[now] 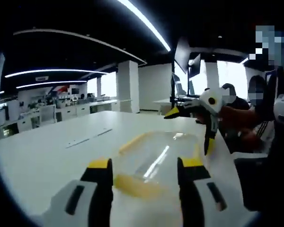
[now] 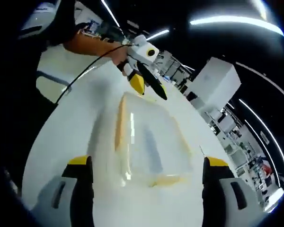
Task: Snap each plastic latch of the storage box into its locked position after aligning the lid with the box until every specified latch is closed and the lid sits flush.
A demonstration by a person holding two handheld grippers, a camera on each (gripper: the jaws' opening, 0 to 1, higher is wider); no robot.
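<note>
A clear plastic storage box (image 1: 156, 158) with its lid on and yellow latches lies on the white table (image 1: 47, 156). My left gripper (image 1: 146, 172) is open, its jaws on either side of the box's near end, where a yellow latch (image 1: 132, 185) sits. My right gripper (image 1: 188, 134), also open, hovers over the far right end of the box. In the right gripper view the box (image 2: 149, 142) lies ahead of my open right gripper (image 2: 149, 165), with a yellow latch (image 2: 168, 179) at the near end and another (image 2: 119, 125) along the left side. A hand holds the left gripper (image 2: 150, 92) at the far end.
A person (image 1: 255, 118) is at the table's right edge. A black cable (image 2: 85, 66) trails from the left gripper across the table (image 2: 75, 123). Behind are a white pillar (image 1: 128, 85), desks and monitors (image 1: 182, 54). Bare tabletop stretches to the left of the box.
</note>
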